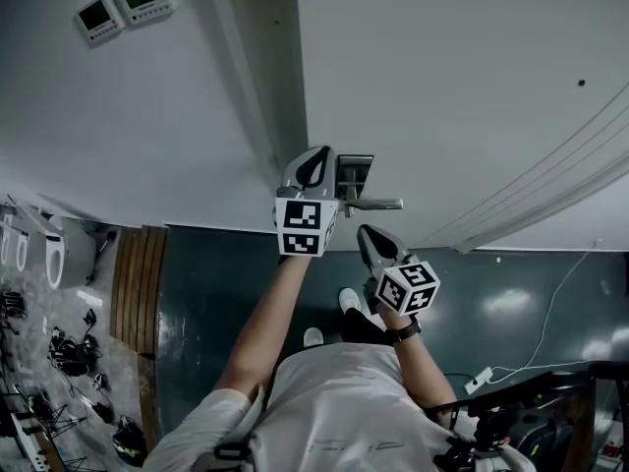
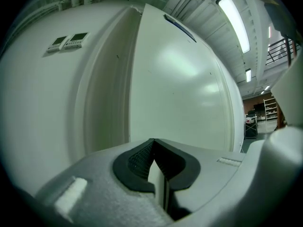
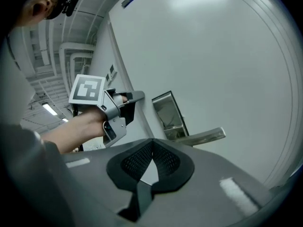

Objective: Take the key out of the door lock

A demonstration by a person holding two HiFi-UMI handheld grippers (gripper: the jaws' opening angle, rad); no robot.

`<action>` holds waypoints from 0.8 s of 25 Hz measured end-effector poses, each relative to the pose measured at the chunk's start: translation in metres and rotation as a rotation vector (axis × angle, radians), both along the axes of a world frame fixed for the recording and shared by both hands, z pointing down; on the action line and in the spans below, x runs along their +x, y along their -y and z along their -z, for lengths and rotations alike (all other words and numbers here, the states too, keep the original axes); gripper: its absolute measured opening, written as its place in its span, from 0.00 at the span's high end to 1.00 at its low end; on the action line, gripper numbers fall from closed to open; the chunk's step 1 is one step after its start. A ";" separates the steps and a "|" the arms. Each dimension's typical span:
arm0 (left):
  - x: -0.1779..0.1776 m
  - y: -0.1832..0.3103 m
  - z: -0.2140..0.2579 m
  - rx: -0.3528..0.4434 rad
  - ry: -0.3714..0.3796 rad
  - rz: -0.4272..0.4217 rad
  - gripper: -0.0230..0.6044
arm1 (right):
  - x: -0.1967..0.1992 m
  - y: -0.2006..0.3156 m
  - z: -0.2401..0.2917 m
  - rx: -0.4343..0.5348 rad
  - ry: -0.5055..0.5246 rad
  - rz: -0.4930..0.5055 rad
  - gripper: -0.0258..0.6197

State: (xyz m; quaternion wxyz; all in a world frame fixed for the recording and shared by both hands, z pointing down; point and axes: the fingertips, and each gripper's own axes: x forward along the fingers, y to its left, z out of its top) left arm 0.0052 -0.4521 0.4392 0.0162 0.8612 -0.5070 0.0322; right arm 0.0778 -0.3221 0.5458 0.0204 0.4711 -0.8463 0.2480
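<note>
My left gripper (image 1: 316,157) is up against the white door (image 1: 442,87), its tip just beside the left edge of the metal lock plate (image 1: 356,173). I cannot tell whether it touches the plate. In the left gripper view its jaws are pressed together at the tips, and I can make out nothing between them. They point up along the door face, towards the door's edge and the two small wall panels (image 2: 68,40) beyond it.

My right gripper (image 1: 370,234) hangs lower, just under the lever handle (image 1: 381,205) and clear of it. Its jaws are closed on each other with nothing in them. From the right gripper view, the lock plate and the handle stand just above the closed tips, and my left gripper sits to their left, near the door.

As for the key, it is too small or hidden for me to pick out in any view; I see only the plate where the lock sits
</note>
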 end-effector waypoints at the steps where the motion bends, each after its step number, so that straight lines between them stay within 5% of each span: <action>1: 0.000 0.000 0.000 0.004 0.000 0.001 0.96 | 0.000 0.003 -0.007 -0.018 0.016 0.005 0.96; 11: 0.001 0.003 0.001 0.003 0.017 -0.005 0.96 | 0.007 0.042 -0.088 -0.230 0.225 -0.007 0.68; 20: 0.002 0.003 0.002 0.011 0.026 -0.012 0.96 | -0.001 0.076 -0.126 -0.364 0.494 -0.006 0.67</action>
